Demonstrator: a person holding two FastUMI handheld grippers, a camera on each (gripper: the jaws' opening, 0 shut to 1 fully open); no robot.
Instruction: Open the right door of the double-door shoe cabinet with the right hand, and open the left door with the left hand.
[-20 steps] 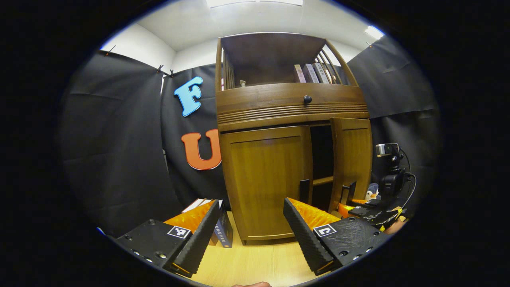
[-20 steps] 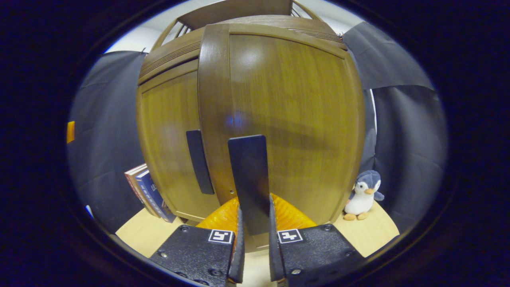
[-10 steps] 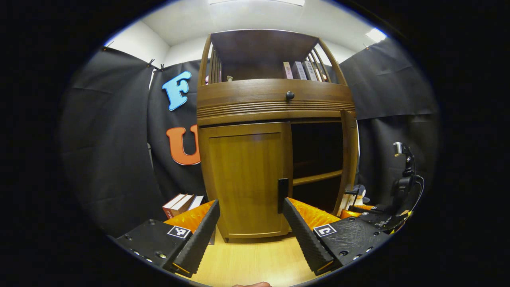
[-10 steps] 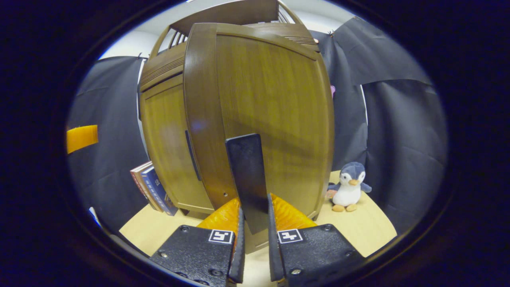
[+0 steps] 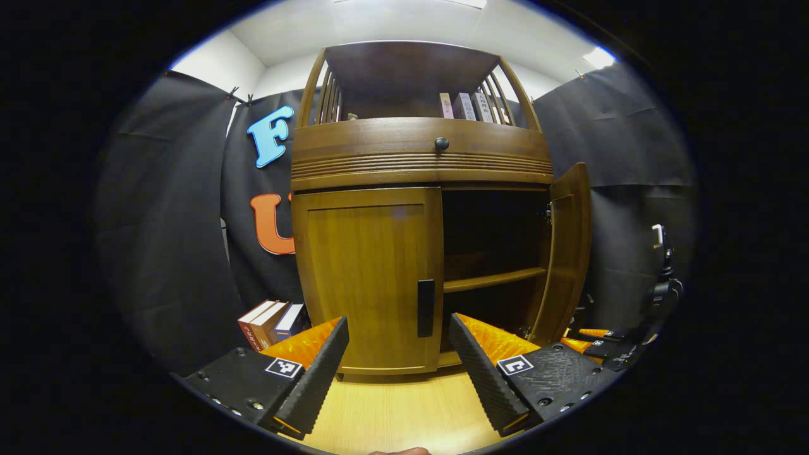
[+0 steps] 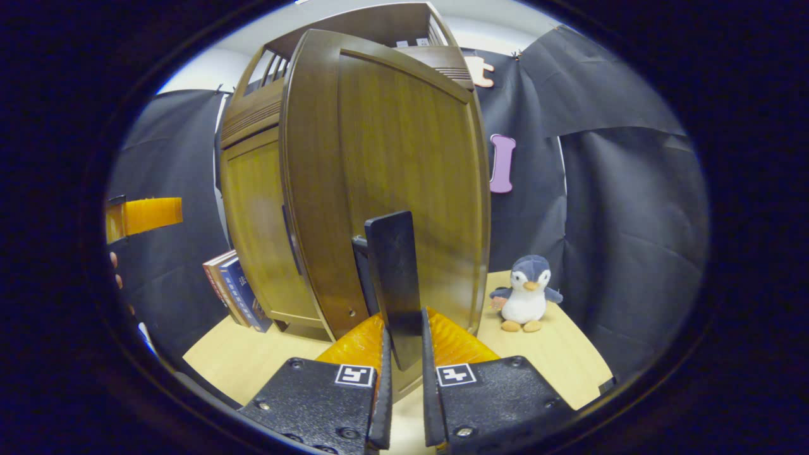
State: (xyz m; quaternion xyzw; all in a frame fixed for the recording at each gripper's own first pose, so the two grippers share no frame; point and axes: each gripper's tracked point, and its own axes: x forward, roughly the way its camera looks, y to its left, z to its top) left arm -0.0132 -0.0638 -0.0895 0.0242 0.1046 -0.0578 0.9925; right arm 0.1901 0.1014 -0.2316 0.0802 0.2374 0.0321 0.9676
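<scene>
Recording booth: black cloth walls point(image 5: 164, 240), tripod camera point(image 5: 660, 278).

The print on the book spines point(image 5: 466, 106) is too small to read.

left gripper point(image 5: 398, 363): two wedge-shaped fingers point(image 5: 316, 373) with ribbed inner faces | square black-and-white marker on top of each | round screws along the housing edge || right gripper point(image 6: 402, 395): same wedge fingers point(image 6: 328, 404), textured housing, one square marker each, screws near the edge
</scene>
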